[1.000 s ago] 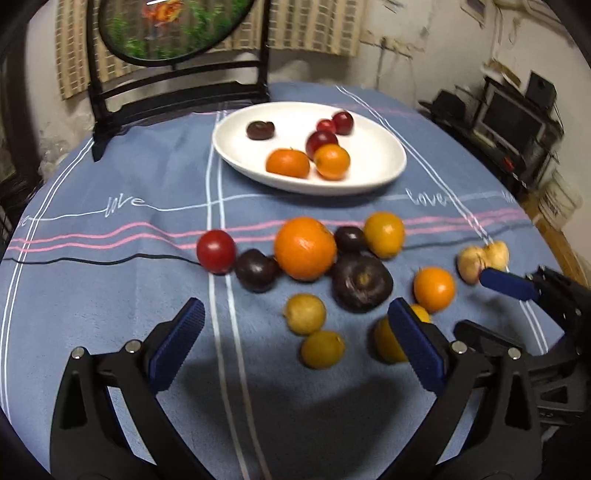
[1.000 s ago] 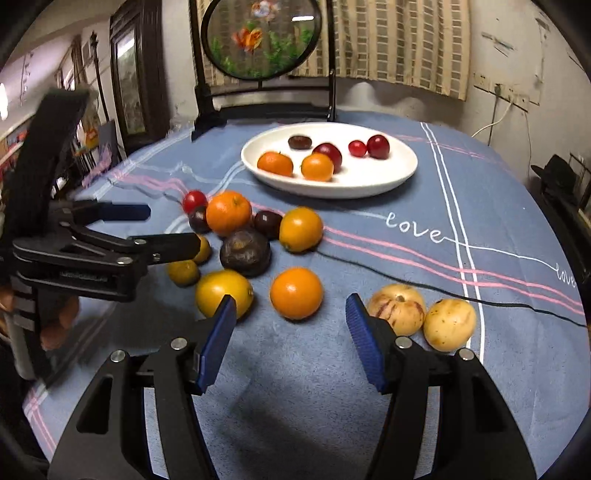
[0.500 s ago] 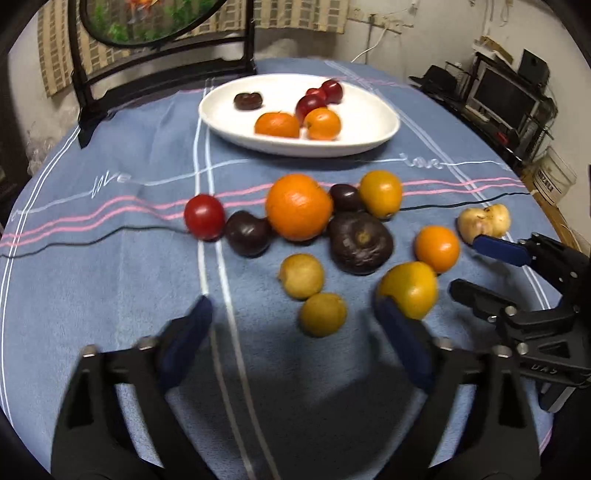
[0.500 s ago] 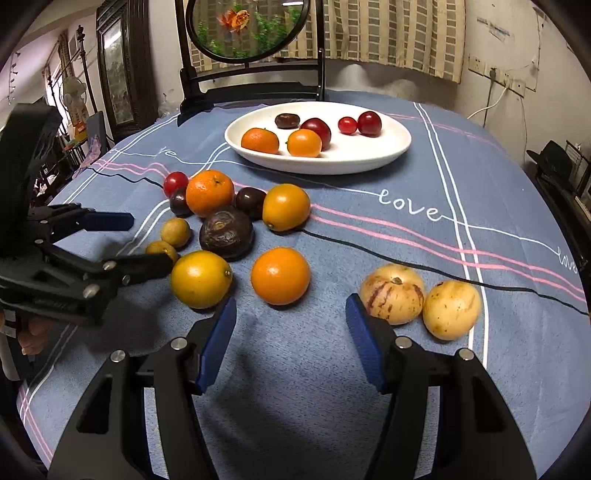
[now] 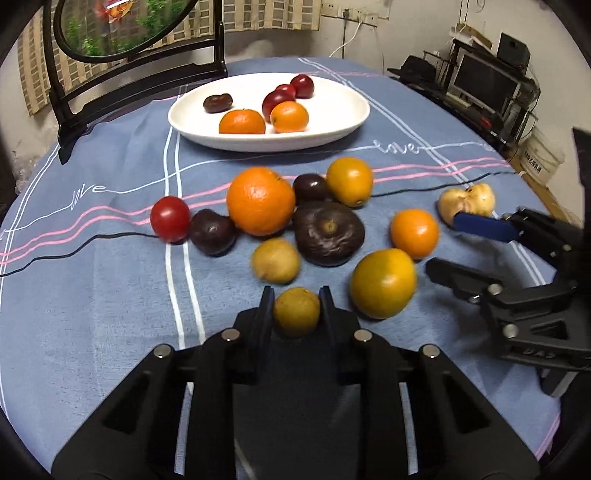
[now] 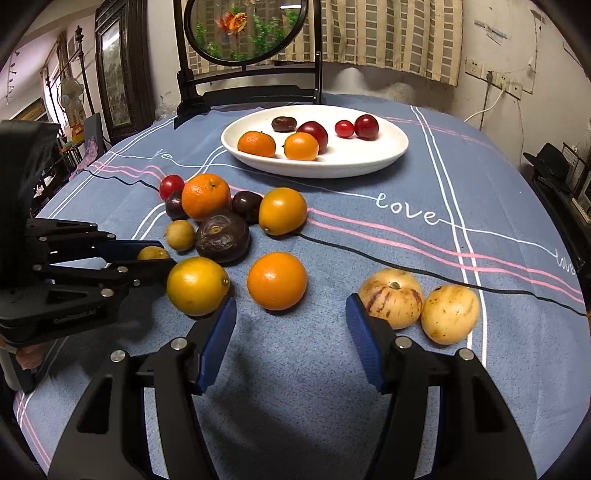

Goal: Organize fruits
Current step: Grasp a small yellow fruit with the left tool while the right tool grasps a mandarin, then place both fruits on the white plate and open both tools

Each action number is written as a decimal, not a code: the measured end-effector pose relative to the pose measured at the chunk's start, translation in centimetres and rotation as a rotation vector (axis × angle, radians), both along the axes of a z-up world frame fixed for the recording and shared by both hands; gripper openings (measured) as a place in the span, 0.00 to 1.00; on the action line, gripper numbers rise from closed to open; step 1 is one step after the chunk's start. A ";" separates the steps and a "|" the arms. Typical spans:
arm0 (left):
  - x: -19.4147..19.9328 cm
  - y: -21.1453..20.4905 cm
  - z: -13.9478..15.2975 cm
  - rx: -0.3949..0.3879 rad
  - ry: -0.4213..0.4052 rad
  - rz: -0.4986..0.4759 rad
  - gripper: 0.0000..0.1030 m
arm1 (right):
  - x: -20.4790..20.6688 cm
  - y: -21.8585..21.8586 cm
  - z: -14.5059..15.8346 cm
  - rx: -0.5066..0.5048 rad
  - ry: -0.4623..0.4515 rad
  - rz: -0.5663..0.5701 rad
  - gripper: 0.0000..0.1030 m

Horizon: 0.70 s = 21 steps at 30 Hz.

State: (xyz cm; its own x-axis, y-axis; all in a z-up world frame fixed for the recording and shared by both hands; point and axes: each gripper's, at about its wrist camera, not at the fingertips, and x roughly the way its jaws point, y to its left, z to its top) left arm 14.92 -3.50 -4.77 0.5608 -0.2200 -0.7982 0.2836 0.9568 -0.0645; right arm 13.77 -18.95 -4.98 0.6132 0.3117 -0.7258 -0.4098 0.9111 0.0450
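My left gripper is shut on a small yellow fruit that rests on the blue tablecloth; from the right wrist view the same small yellow fruit peeks out between the left gripper. Loose fruits lie beyond it: a big orange, a dark wrinkled fruit, a red tomato, a yellow-orange fruit. The white plate at the back holds several fruits. My right gripper stands open, nothing between its pads, just short of an orange.
Two pale speckled fruits lie to the right of the right gripper. A dark chair with a round painted panel stands behind the table. Shelves with electronics stand off the table's right side.
The left gripper's jaws closed from wide open onto the small yellow fruit and came nearer to it. The right gripper stayed open and barely moved.
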 end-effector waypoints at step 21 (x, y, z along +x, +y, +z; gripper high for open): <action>0.2 2.1 1.6 -0.096 -0.047 0.071 0.24 | 1.2 1.4 4.1 -0.036 -0.040 -0.039 0.35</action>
